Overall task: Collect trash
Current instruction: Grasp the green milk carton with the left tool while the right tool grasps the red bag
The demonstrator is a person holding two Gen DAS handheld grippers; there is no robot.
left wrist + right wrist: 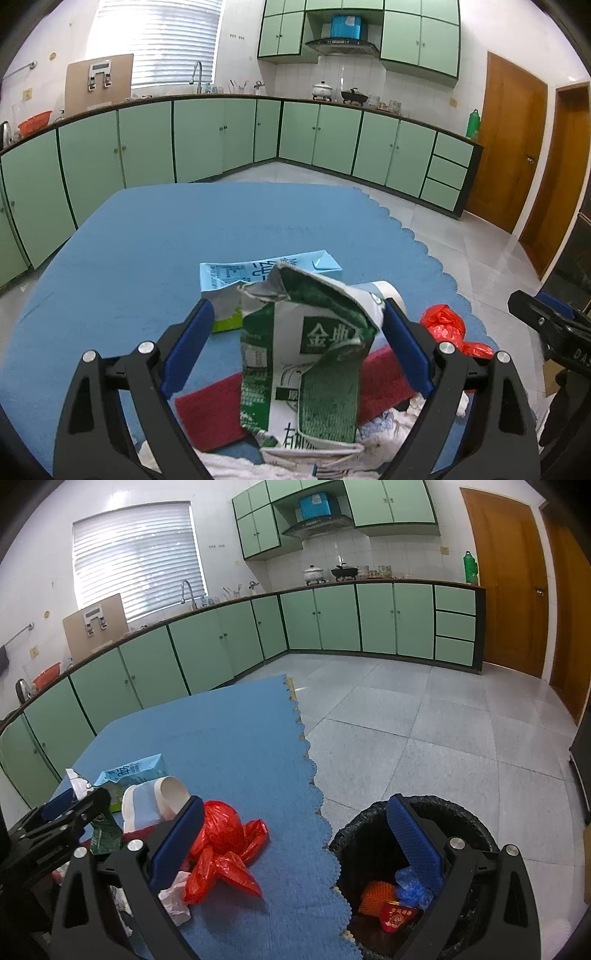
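Note:
In the left wrist view a crumpled green and white milk carton point(306, 354) stands between the fingers of my left gripper point(297, 339), whose jaws are wide apart and do not touch it. Behind it lie a light blue carton point(258, 271), a paper cup point(384, 291), a red plastic bag point(445, 326) and a dark red packet point(210, 410). My right gripper point(295, 840) is open and empty, over the table edge between the red bag point(221, 849) and a black-lined trash bin point(417, 871). The bin holds orange, blue and red trash.
The table has a blue scalloped cloth point(240, 746). White tissues point(173, 897) lie near its front edge. The left gripper shows at the left of the right wrist view point(77, 805). Grey tiled floor, green cabinets and wooden doors surround the table.

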